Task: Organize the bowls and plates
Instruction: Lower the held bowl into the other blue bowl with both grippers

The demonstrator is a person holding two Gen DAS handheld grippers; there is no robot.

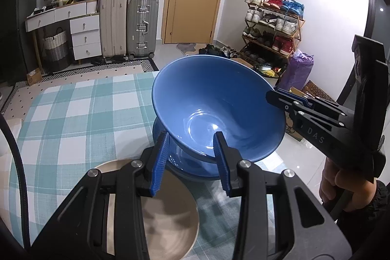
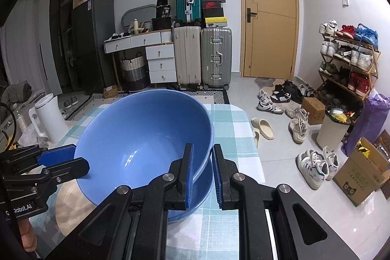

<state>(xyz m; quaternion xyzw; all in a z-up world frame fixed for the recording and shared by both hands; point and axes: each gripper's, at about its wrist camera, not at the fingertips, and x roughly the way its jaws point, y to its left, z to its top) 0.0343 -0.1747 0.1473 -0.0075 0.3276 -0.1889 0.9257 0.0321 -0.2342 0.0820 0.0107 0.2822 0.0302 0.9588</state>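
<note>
Here the right hand-held gripper [image 2: 202, 173] pinches the rim of the tilted glossy blue ceramic bowl [image 2: 143, 138], while the left hand-held gripper [image 1: 191, 157] stands partly open around its opposite rim. The bowl hangs just above a second blue bowl [image 1: 192, 167] on the checked-cloth table [image 1: 73, 113], beside a beige round plate [image 1: 170, 218]; level it, centre it, then lower gently so the two nest without clashing.

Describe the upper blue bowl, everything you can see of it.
The upper blue bowl is deep, glossy, plain blue and ceramic-looking, empty, with light glinting off its bottom. It is tilted, above a second blue bowl on the checked tablecloth. The right hand-held gripper pinches its rim. The left hand-held gripper straddles the opposite rim, pads not visibly pressing. A beige plate lies beside the stack.
</note>
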